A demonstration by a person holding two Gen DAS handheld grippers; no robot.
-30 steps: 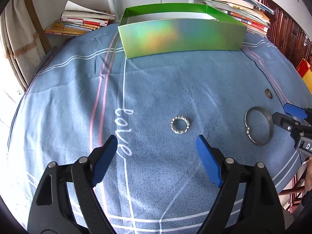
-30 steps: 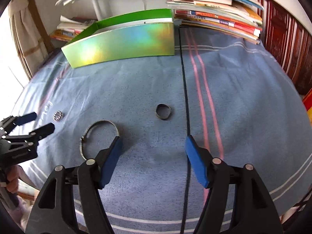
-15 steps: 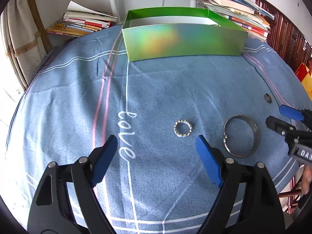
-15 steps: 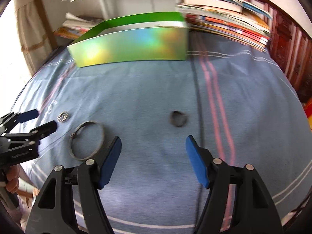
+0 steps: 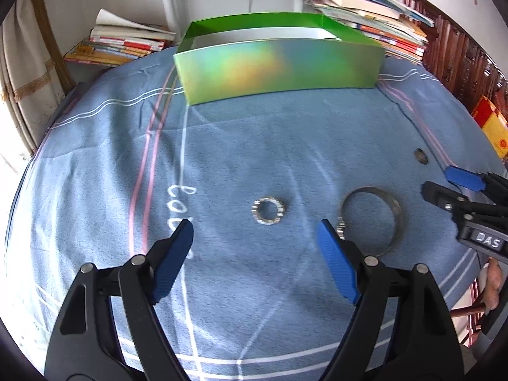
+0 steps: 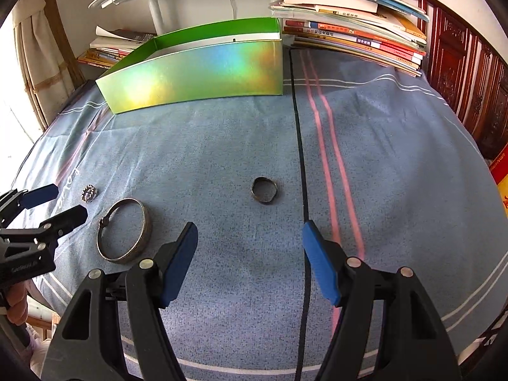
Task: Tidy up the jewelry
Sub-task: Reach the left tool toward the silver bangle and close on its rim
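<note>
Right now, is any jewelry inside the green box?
Cannot tell; the green box hides its floor, while the bangle and two rings lie on the blue cloth.

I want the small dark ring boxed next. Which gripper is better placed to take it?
Right. The dark ring lies ahead between the right gripper's open fingers; from the left gripper it sits far off, beyond the bangle.

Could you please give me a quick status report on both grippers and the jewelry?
Left hand-held gripper open, empty, over beaded ring. Right hand-held gripper open, empty, facing dark ring. Bangle between. Green box unobstructed.
</note>
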